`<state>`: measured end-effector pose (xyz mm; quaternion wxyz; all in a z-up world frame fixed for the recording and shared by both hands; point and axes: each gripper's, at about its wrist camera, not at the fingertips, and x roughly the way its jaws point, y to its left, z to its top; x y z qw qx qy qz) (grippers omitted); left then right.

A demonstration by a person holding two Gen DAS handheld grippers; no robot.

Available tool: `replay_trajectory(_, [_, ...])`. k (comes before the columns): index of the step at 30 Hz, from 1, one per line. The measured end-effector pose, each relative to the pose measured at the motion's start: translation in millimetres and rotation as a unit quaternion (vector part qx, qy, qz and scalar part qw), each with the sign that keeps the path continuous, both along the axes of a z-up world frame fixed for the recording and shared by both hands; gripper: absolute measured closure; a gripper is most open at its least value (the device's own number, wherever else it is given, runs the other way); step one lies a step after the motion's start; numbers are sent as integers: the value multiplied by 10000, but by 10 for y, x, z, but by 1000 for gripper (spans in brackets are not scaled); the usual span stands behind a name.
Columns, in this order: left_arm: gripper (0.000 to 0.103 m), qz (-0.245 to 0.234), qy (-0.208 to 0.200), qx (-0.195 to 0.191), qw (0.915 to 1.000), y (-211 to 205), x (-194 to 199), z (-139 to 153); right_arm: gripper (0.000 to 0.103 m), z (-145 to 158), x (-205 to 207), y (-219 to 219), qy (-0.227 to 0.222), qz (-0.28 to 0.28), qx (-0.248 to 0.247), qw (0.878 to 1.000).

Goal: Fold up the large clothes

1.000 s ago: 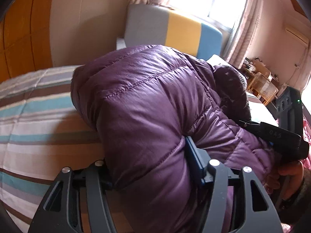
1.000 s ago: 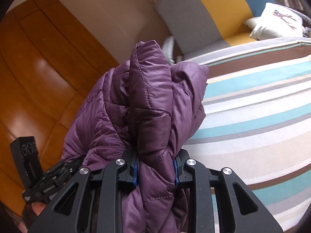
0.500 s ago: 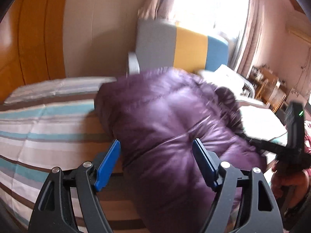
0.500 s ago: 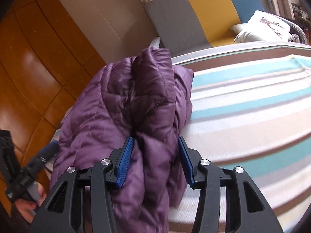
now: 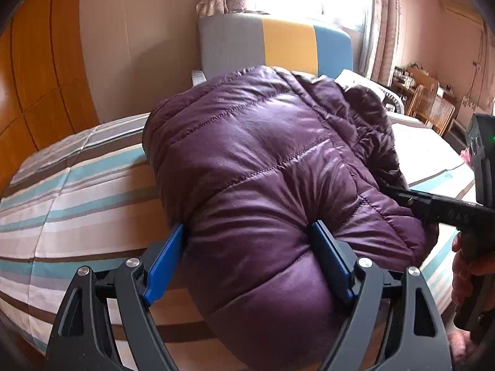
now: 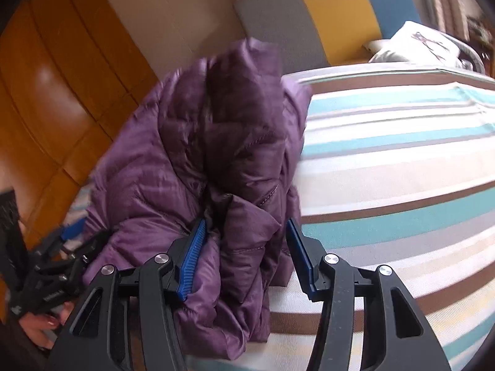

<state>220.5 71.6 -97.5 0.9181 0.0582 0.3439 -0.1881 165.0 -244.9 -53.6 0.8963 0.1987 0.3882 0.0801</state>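
A puffy purple quilted jacket [image 5: 263,154] lies bunched on the striped bed [image 5: 77,191]. In the left wrist view its near bulge sits between the blue pads of my left gripper [image 5: 249,262], whose jaws are opening and no longer squeeze it. In the right wrist view the jacket [image 6: 191,160] lies heaped at the bed's [image 6: 396,160] left edge. A fold of it rests between the pads of my right gripper [image 6: 244,256], whose jaws are opening too, with a small gap at the right pad. A hand [image 5: 467,266] holds the other tool at the right edge.
An armchair [image 5: 275,46] with a grey, yellow and blue back stands behind the bed under a bright curtained window. Orange wooden panelling [image 5: 37,77] runs along the left. A white pillow [image 6: 414,43] and a wicker chair [image 5: 430,108] sit far right.
Both grippers have let go of the jacket: their pads, pinched on folds a second ago, now stand apart. The jacket has sunk onto the bed and puffed out.
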Motion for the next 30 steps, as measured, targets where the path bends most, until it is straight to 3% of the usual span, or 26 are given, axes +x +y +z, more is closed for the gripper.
replay_trajectory(3, [15, 70, -101, -125, 9998, 58, -90, 140, 51, 215, -117, -120, -282, -180, 126, 9994])
replay_trajectory(7, [10, 525, -215, -354, 9978, 167, -77, 395, 51, 547, -94, -141, -559, -298, -181, 9978])
replay_trajectory(9, [4, 957, -245, -522, 9937, 213, 53, 538, 51, 692, 84, -58, -665, -271, -315, 9969])
replay_trajectory(12, [4, 1351, -187, -584, 9889, 146, 297, 690, 54, 828, 436, 135, -834, -139, -545, 9949])
replay_trajectory(15, [4, 1373, -132, -487, 9892, 9, 556, 735, 58, 861, 837, 365, -764, 43, -847, 9935])
replay_trajectory(19, [6, 1431, 119, 3, 9896, -201, 930, 538, 62, 625, 1198, 474, -440, 2, -1164, 9922])
replay_trajectory(23, [7, 1346, 517, -154, 9894, -261, 1106, 235, 67, 179, 1306, 308, -12, -241, -1035, 9943])
replay_trajectory(25, [6, 1333, 502, -205, 9896, -295, 1095, 154, 67, 38, 1248, 288, -33, -294, -1000, 9946])
replay_trajectory(30, [6, 1325, 419, 156, 9902, -463, 1139, 55, 67, -132, 1310, 328, 136, -348, -1147, 9927])
